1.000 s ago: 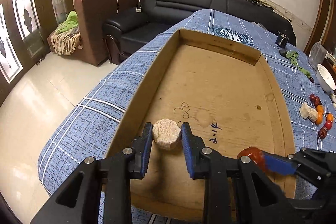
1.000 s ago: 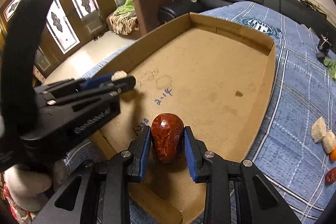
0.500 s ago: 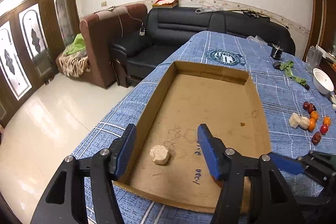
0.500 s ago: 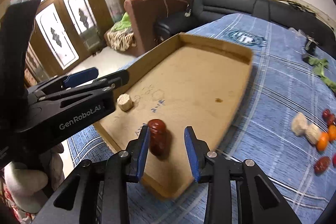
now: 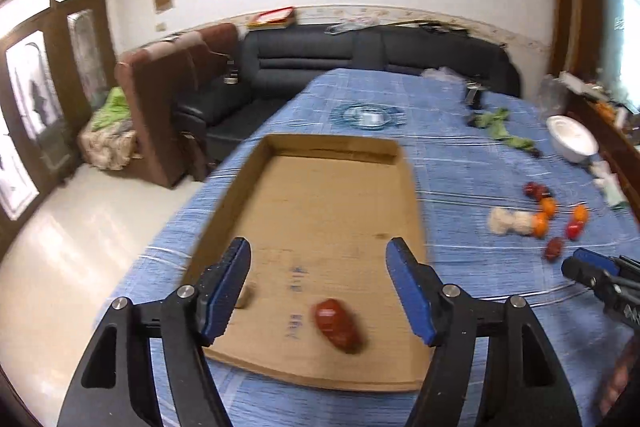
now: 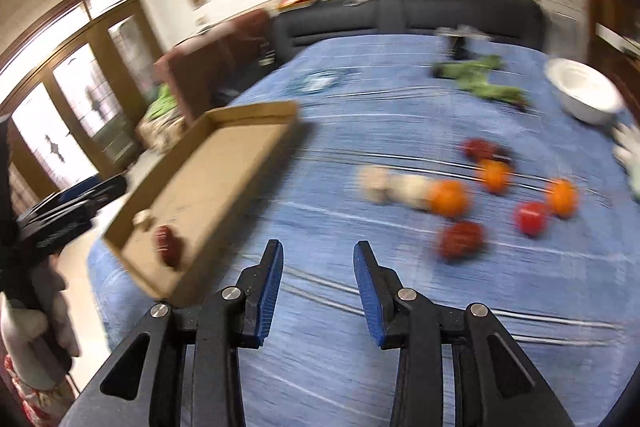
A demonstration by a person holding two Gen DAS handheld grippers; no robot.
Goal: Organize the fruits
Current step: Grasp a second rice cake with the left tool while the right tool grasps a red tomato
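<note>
Two things already lay in the cardboard tray [image 5: 408,195]: a dark red fruit [image 5: 337,324] near the front edge and a pale lump [image 6: 143,217] by the left wall. The left hand-held gripper [image 5: 318,291] hung over the tray with its jaws wide apart, holding nothing. The right hand-held gripper [image 6: 318,287] was also spread and bare, pointing at the loose fruits [image 6: 460,239] on the blue surface [image 6: 400,347]. The step looked like fetching more. Next, it would need to reach one fruit, straddle it, and squeeze gently.

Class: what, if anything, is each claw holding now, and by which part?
Nothing. The left claw and right claw are both open and empty.
</note>
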